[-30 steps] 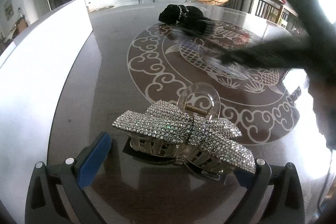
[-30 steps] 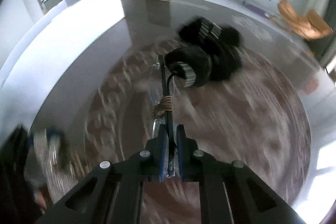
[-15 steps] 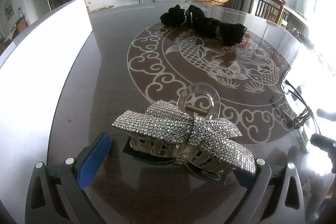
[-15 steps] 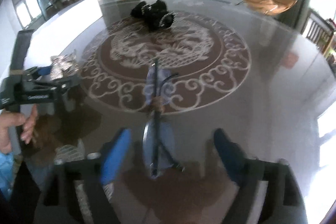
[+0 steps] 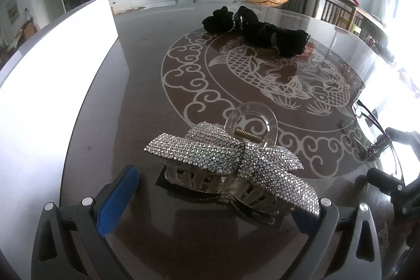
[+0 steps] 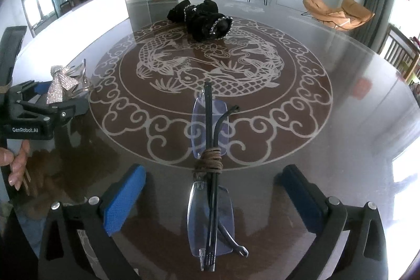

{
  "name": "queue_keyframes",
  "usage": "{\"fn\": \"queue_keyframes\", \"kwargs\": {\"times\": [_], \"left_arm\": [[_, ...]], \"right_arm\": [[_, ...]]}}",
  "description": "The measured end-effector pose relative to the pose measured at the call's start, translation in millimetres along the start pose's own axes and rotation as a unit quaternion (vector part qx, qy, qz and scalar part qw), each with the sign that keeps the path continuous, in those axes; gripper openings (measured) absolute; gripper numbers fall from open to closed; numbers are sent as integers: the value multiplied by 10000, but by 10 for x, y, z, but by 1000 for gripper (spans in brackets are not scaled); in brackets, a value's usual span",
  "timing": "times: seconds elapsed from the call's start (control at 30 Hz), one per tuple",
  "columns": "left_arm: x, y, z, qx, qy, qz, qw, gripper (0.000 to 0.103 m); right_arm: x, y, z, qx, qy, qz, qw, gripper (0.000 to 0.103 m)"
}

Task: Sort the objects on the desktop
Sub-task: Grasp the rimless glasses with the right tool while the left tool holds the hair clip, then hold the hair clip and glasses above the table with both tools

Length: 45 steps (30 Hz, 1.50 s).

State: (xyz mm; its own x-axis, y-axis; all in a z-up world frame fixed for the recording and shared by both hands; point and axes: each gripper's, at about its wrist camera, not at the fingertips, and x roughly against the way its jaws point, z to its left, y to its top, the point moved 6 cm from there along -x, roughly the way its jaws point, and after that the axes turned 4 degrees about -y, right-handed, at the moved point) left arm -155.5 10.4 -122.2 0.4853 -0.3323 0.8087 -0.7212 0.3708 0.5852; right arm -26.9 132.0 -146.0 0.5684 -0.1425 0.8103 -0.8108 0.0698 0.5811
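One folded pair of glasses [image 6: 210,175] lies on the table [image 6: 328,122] between the right gripper's [image 6: 214,197] just-opened, wide jaws, one rhinestone hair clip [image 5: 231,164] sits untouched inside the open left gripper [image 5: 210,198], and only the right view shows the hand [image 6: 15,162].

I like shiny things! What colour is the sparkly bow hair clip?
The hair clip is silver, covered in tiny glittering stones, with a clear plastic handle. The left wrist view shows it best.

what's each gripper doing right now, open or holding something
Left gripper: open around the rhinestone hair clip, not gripping it.
Right gripper: open, jaws just opened; folded glasses lie loose between them.
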Motion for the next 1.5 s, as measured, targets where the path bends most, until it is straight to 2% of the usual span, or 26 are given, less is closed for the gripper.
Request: {"fn": "queue_keyframes", "kwargs": {"times": [1.5], "left_arm": [[58,-112,65,270,169,-21,9995,103]], "right_arm": [[13,-7,1,-9,1,7,10000,103]]}}
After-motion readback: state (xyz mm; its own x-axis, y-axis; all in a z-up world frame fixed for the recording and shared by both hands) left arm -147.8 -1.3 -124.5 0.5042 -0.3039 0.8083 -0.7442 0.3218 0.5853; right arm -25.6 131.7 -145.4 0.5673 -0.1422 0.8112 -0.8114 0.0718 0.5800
